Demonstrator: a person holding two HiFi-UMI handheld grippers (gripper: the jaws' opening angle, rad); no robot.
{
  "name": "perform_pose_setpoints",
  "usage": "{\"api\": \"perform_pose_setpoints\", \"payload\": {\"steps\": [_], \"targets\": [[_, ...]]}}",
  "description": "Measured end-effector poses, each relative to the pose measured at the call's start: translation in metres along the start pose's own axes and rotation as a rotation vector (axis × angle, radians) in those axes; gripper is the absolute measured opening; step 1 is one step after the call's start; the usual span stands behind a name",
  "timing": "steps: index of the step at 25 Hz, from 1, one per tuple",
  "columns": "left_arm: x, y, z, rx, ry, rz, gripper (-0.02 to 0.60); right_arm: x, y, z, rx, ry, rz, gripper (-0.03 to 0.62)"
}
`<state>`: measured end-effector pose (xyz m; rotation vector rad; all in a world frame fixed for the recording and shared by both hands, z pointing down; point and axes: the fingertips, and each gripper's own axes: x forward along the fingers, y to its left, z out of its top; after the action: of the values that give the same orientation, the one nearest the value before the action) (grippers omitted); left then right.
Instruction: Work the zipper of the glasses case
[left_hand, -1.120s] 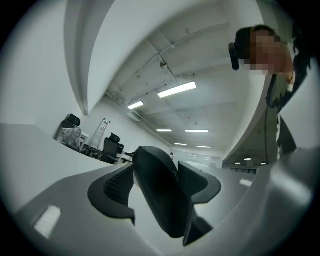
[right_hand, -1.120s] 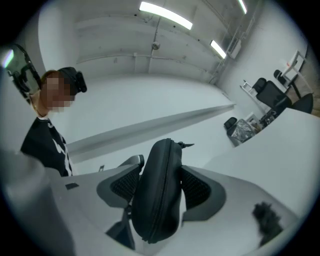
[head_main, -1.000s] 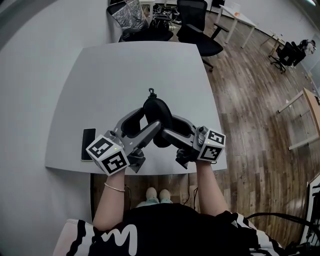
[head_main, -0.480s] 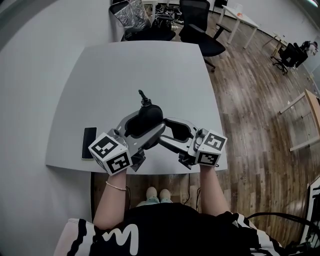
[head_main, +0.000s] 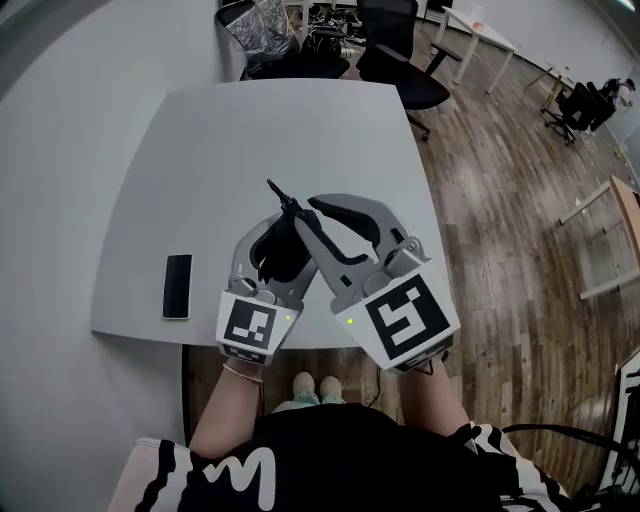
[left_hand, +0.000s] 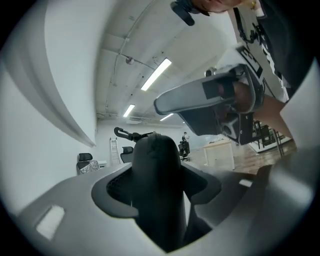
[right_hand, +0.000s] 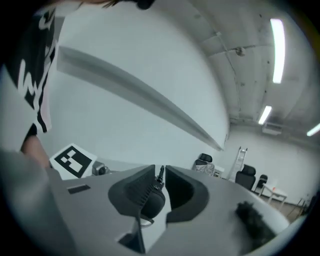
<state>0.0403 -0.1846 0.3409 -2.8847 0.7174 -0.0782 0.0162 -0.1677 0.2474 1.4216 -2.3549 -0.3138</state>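
Head view: left gripper (head_main: 285, 228) clamps the black case (head_main: 278, 255), held above the table (head_main: 200, 150). Right gripper (head_main: 303, 207), jaws just closing, pinches the tab (right_hand: 161, 174) at the case's far end, its jaw crossing and hiding part of the case. Phone (head_main: 177, 287) lies near the table's left edge; chairs (head_main: 395, 50) stand beyond. Cubes (head_main: 405, 320) on both grippers bear black-and-white square markers.

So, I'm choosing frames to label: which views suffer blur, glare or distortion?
Head view: sharp and evenly lit, but fisheye bows the table edges. Left gripper view: the glasses case is close up and soft, with dark corners. Right gripper view: a ceiling light glares, and the lower right is smeared.
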Motion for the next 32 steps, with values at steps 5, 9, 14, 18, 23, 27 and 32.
{"api": "perform_pose_setpoints", "payload": {"steps": [5,9,14,18,23,27,32], "targets": [[0.000,-0.001,0.009,0.066,0.011,0.065,0.270,0.016,0.015,-0.010,-0.056,0.105,0.005,0.072],[-0.002,0.001,0.001,0.195,0.017,0.115,0.270,0.018,0.014,-0.012,-0.114,0.166,-0.018,0.072],[-0.004,0.001,0.013,0.286,-0.001,0.159,0.270,0.015,0.020,-0.009,-0.077,0.179,-0.001,0.072],[-0.006,0.000,0.019,0.316,-0.048,0.176,0.270,0.013,0.021,-0.008,-0.002,0.151,0.015,0.071],[-0.005,-0.003,0.024,0.317,-0.075,0.157,0.270,0.011,0.014,-0.001,0.002,0.119,0.007,0.031],[-0.007,-0.004,0.030,0.285,-0.099,0.151,0.270,0.004,0.006,0.007,-0.011,0.074,-0.019,0.006],[-0.009,0.003,0.034,0.211,-0.144,0.113,0.270,0.001,-0.014,0.001,0.046,0.049,-0.045,0.005]]}}
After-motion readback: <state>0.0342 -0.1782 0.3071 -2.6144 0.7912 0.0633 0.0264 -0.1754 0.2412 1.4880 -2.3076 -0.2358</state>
